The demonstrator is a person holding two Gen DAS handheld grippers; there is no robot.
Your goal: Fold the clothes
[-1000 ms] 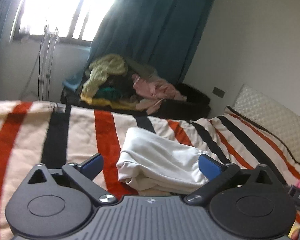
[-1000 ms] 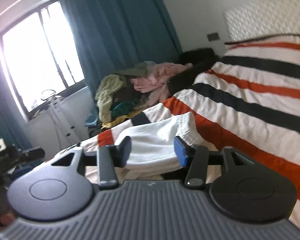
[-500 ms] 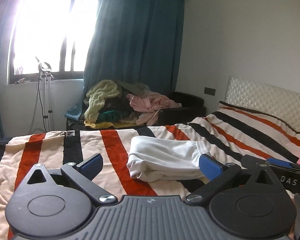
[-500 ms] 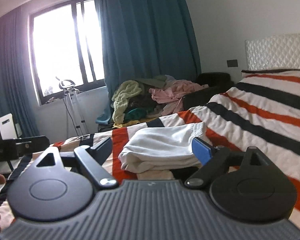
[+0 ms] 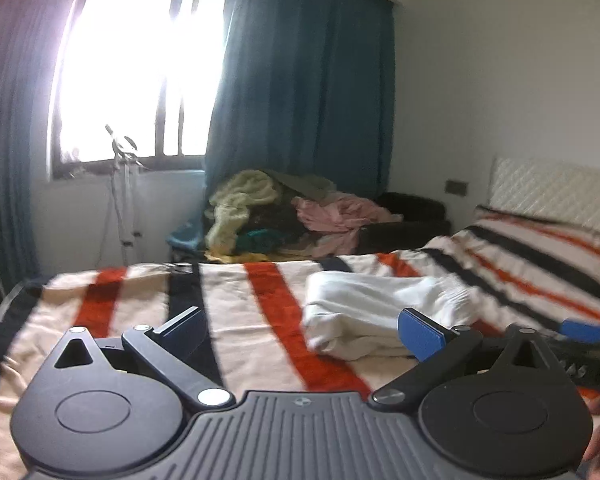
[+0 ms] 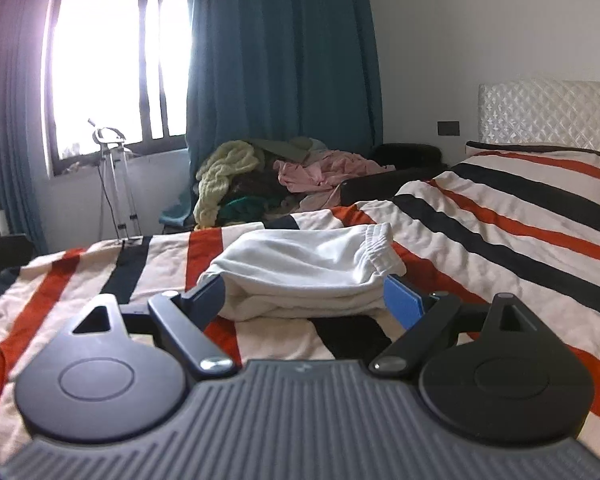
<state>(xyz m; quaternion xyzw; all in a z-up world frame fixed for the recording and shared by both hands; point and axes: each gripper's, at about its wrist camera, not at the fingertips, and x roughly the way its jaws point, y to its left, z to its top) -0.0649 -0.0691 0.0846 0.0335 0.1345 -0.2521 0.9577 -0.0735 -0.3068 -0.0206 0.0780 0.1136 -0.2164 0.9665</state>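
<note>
The left gripper [image 5: 302, 330] is hovering over the striped bedspread [image 5: 236, 312], its jaws spread wide and holding nothing. The right gripper [image 6: 304, 298] is likewise hanging with jaws spread, pointing at the folded white garment [image 6: 308, 264], which is lying just ahead on the bedspread [image 6: 500, 216], its elastic waistband turned toward the headboard [image 6: 548, 114]. Beyond the bed, a heap of unfolded clothes [image 6: 260, 172] is sitting below the teal curtain [image 6: 280, 52], beside the bright window [image 6: 112, 68].
</note>
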